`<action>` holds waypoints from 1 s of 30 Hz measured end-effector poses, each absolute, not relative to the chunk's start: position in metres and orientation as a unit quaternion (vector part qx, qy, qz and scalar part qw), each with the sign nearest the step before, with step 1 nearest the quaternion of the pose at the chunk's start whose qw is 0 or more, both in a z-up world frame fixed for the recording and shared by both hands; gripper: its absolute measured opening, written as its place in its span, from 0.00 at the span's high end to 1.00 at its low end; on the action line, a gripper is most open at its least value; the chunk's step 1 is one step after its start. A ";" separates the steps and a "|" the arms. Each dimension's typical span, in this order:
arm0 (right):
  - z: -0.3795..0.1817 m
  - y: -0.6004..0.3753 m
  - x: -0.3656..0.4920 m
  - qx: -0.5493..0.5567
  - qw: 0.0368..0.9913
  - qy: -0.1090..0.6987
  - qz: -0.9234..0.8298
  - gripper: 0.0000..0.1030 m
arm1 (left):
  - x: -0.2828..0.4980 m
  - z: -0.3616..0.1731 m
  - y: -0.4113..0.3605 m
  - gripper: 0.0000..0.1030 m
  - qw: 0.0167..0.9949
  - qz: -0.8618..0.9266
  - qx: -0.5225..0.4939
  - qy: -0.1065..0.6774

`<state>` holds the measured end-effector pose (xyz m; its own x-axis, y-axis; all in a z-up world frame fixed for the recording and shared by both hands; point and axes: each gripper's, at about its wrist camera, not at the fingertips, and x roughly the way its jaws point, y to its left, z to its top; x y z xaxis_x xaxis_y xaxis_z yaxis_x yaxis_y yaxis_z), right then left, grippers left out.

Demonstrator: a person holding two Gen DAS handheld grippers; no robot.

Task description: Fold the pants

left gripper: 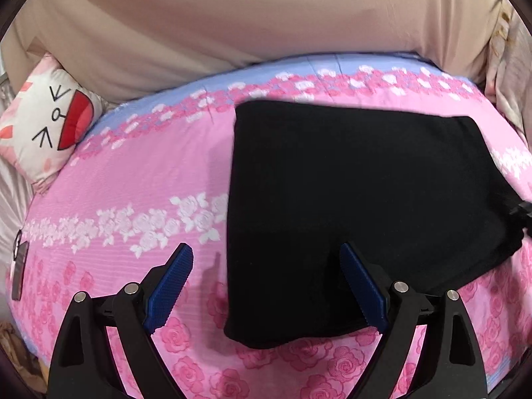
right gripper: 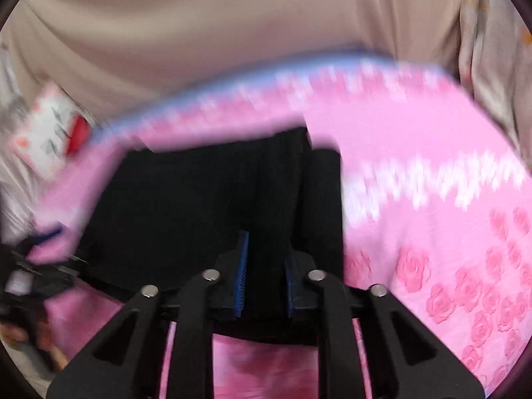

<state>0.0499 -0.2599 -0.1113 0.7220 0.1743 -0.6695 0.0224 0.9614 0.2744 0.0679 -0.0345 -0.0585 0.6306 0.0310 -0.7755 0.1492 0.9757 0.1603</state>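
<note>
The black pants (left gripper: 349, 199) lie folded into a rough rectangle on the pink rose-print bedspread (left gripper: 133, 173). My left gripper (left gripper: 266, 259) is open wide, its blue pads either side of the pants' near left edge, holding nothing. In the right wrist view, which is blurred by motion, my right gripper (right gripper: 264, 262) is shut on a fold of the black pants (right gripper: 186, 206) at their right edge and holds it up from the bed. The right gripper's tip (left gripper: 522, 212) shows at the right rim of the left wrist view.
A white cartoon-face pillow (left gripper: 50, 123) lies at the far left of the bed. A beige headboard (left gripper: 232, 26) rises behind the bed. Beige curtains (left gripper: 508, 76) hang at the right. The left gripper (right gripper: 30, 266) shows at the left edge of the right wrist view.
</note>
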 end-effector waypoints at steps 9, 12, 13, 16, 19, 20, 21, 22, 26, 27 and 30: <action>-0.031 -0.213 0.061 0.065 0.946 0.311 0.066 0.76 | 0.069 -0.062 -0.032 0.15 0.895 -0.026 0.098 0.434; -0.067 -0.209 0.116 0.063 0.925 0.370 0.060 0.76 | 0.064 -0.058 -0.029 0.15 0.896 -0.034 0.104 0.431; -0.082 -0.214 0.129 0.064 0.918 0.389 0.042 0.78 | 0.063 -0.055 -0.027 0.15 0.897 -0.031 0.107 0.428; -0.091 -0.234 0.133 0.108 0.914 0.390 0.038 0.87 | 0.057 -0.049 -0.013 0.15 0.902 -0.022 0.103 0.418; -0.054 -0.208 0.124 0.101 0.925 0.364 0.044 0.80 | 0.061 -0.049 0.003 0.15 0.904 -0.009 0.087 0.419; -0.044 -0.191 0.127 0.092 0.925 0.361 0.072 0.80 | 0.063 -0.050 0.005 0.15 0.903 -0.012 0.079 0.421; -0.037 -0.169 0.132 0.081 0.921 0.365 0.107 0.80 | 0.064 -0.051 0.007 0.15 0.903 -0.017 0.073 0.424; -0.036 -0.148 0.140 0.068 0.916 0.373 0.133 0.81 | 0.066 -0.051 0.009 0.15 0.902 -0.021 0.066 0.427; -0.081 -0.079 0.193 0.011 0.883 0.439 0.163 0.79 | 0.066 -0.050 0.014 0.15 0.902 -0.029 0.066 0.426; -0.092 -0.070 0.204 0.006 0.892 0.422 0.165 0.79 | 0.065 -0.049 0.016 0.15 0.903 -0.023 0.069 0.423; -0.069 -0.061 0.202 0.022 0.894 0.415 0.165 0.76 | 0.065 -0.047 0.025 0.15 0.905 -0.013 0.066 0.421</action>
<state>0.2024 -0.0612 -0.0688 0.6012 0.3137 -0.7349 -0.2768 0.9445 0.1768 0.0655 0.0246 -0.0471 0.6456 0.0314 -0.7630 0.0789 0.9911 0.1075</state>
